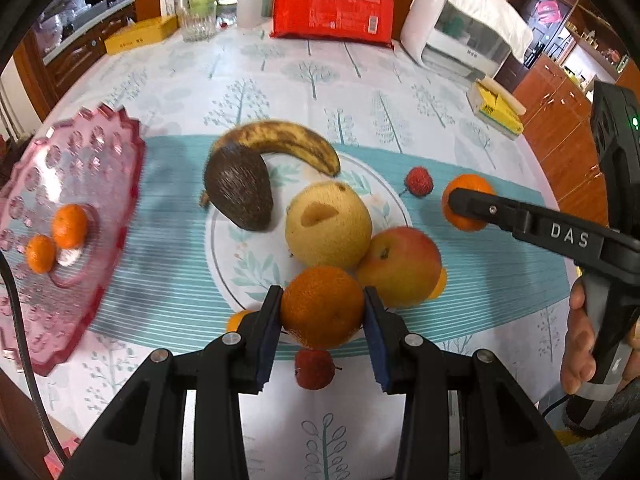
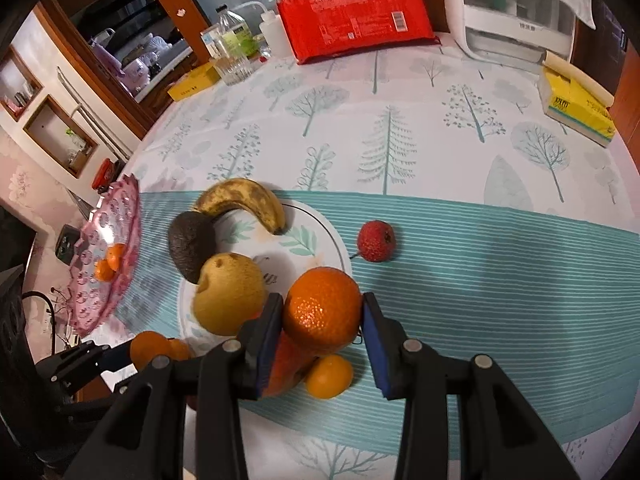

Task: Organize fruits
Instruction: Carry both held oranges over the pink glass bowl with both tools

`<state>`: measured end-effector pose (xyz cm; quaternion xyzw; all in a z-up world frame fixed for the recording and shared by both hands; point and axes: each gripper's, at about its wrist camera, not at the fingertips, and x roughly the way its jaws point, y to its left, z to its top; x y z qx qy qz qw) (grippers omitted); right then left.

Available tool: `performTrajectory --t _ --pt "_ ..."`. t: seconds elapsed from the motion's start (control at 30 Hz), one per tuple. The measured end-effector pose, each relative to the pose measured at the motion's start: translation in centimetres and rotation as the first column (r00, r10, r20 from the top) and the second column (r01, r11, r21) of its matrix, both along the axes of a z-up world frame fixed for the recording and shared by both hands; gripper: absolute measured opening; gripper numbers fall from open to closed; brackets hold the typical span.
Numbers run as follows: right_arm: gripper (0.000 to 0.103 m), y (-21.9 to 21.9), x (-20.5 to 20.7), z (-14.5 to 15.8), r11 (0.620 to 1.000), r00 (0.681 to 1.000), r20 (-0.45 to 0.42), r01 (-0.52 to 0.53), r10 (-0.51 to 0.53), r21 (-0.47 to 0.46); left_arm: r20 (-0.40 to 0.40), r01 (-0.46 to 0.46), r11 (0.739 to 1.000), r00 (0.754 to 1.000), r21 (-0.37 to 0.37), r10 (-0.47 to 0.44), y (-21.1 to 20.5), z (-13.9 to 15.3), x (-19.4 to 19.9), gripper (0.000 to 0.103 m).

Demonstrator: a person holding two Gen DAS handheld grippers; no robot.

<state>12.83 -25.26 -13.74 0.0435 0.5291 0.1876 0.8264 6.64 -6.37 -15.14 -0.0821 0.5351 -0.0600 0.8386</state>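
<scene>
1. Fruits: my left tongs [image 1: 322, 310] are clamped on an orange [image 1: 322, 307], and my right tongs [image 2: 322, 317] are clamped on a second orange [image 2: 323, 310]. Both pairs of pads press at the widest part of the fruit, one on each side.
2. Both oranges appear lifted clear of the white plate [image 1: 224, 248]. The plate sits on the teal-striped mat on the surface.
3. On the plate: banana [image 1: 280, 140], a dark avocado-like fruit [image 1: 240, 190], yellow pear [image 1: 328, 224], red apple [image 1: 402, 266]. Off the plate: one lychee [image 1: 419, 181] far side, another [image 1: 314, 369] near side.
4. Pink dish [image 1: 100, 152] to the left holds two small mandarins [image 1: 69, 226].
5. Handling, my judgement: oranges are firm, light, round, with dimpled skin that grips well. Hold across the equator; an off-centre pinch could let one roll out. The banana looks overripe and soft, so hold it mid-body, gently.
</scene>
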Motion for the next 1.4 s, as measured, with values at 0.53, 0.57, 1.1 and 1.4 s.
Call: performTrajectory --t 0.53,0.57,1.1,1.4 --pt "0.040 10.9 -4.4 5.8 0.995 0.989 0.116 -0.096 0.095 0.001 0.089 -0.070 0.997 0.994 0.013 0.068 11.8 6.1 -1.1 0.038" --pt "0.040 12.0 -4.6 6.1 0.995 0.987 0.121 -0.103 0.102 0.001 0.087 -0.073 0.997 0.994 0.014 0.071 13.0 6.3 -1.1 0.038" --pt "0.040 29.1 -5.6 2.6 0.977 0.974 0.096 -0.200 0.206 -0.071 0.067 -0.077 0.997 0.995 0.008 0.076 28.6 4.4 1.4 0.038" --pt "0.040 34.5 -5.2 -2.4 0.963 0.974 -0.014 -0.226 0.227 -0.147 -0.026 -0.034 0.999 0.999 0.029 0.034 30.8 -0.4 3.9 0.038"
